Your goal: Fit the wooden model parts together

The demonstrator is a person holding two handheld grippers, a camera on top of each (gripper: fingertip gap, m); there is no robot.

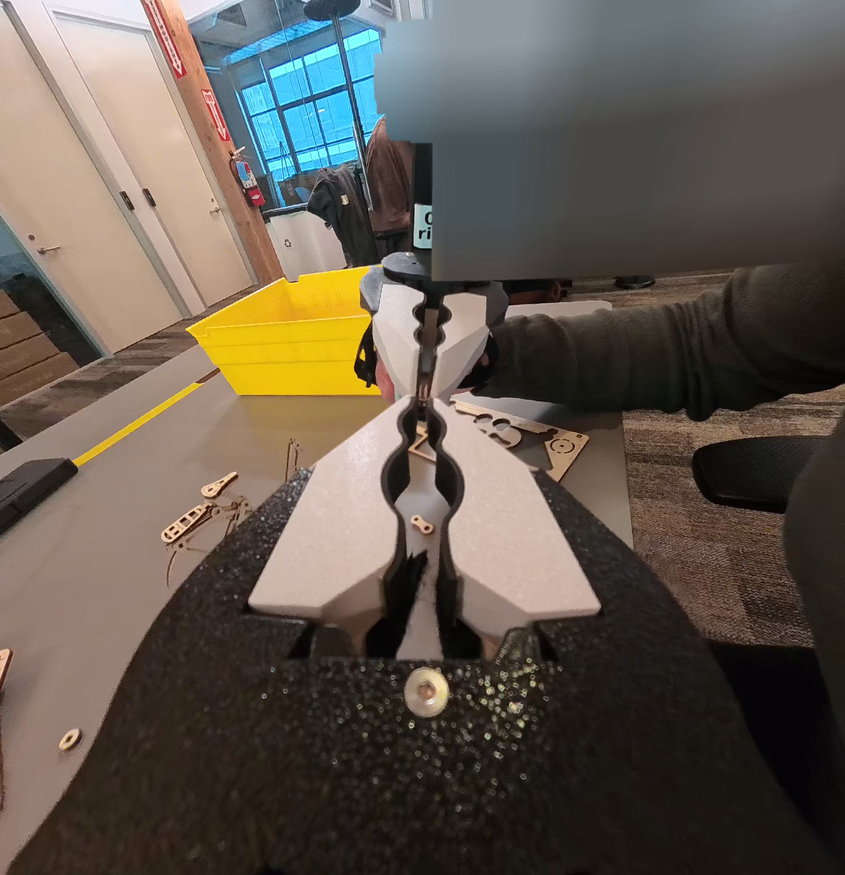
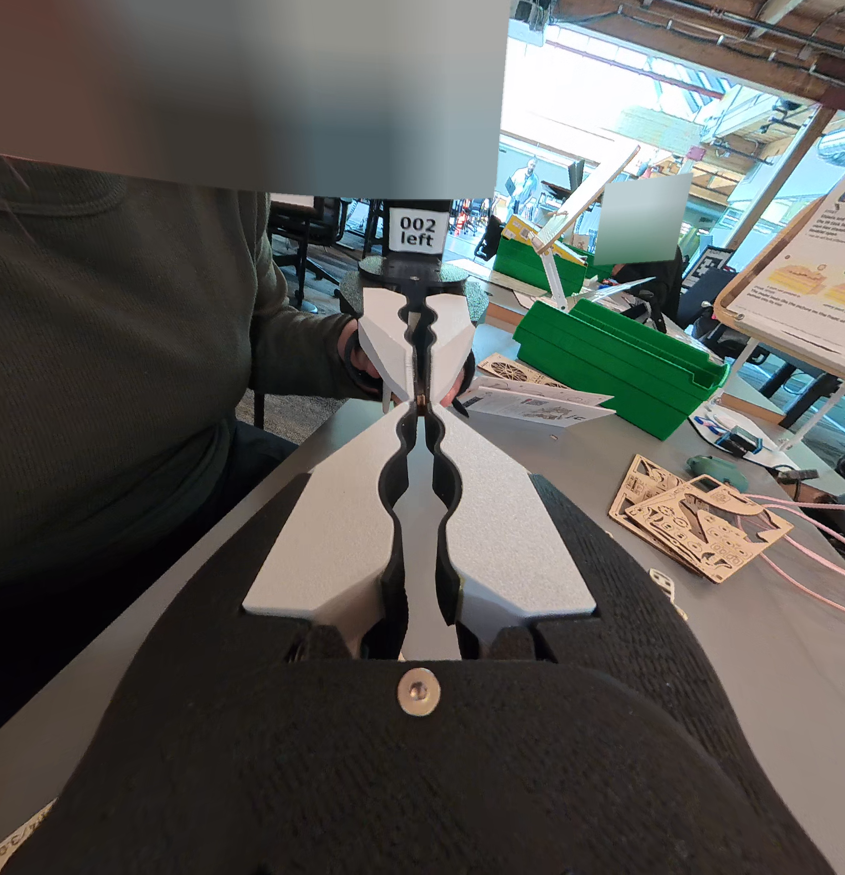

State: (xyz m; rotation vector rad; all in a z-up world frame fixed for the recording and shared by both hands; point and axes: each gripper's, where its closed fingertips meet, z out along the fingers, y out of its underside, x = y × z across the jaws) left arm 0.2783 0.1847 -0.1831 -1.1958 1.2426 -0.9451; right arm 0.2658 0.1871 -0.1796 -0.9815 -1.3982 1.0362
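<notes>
My left gripper [image 1: 422,408] and my right gripper [image 2: 421,412] point at each other, tip to tip, just above the grey table [image 1: 127,592]. Both are shut. A small thin wooden part [image 2: 421,402] is pinched where the tips meet; it also shows in the left wrist view [image 1: 423,394]. I cannot tell whether it is one piece or two joined. The right gripper [image 1: 425,386] faces the left wrist view, and the left gripper [image 2: 420,392] faces the right wrist view. A hand holds each.
Loose wooden pieces [image 1: 207,511], a small link [image 1: 422,524], a washer [image 1: 70,738] and a cut-out sheet [image 1: 520,435] lie on the table. A yellow bin [image 1: 288,341] stands behind. A green bin [image 2: 614,374], a booklet [image 2: 538,405], stacked sheets [image 2: 695,525] and pink cable [image 2: 813,568] lie on the other side. The tips of both grippers are at nearly the same place.
</notes>
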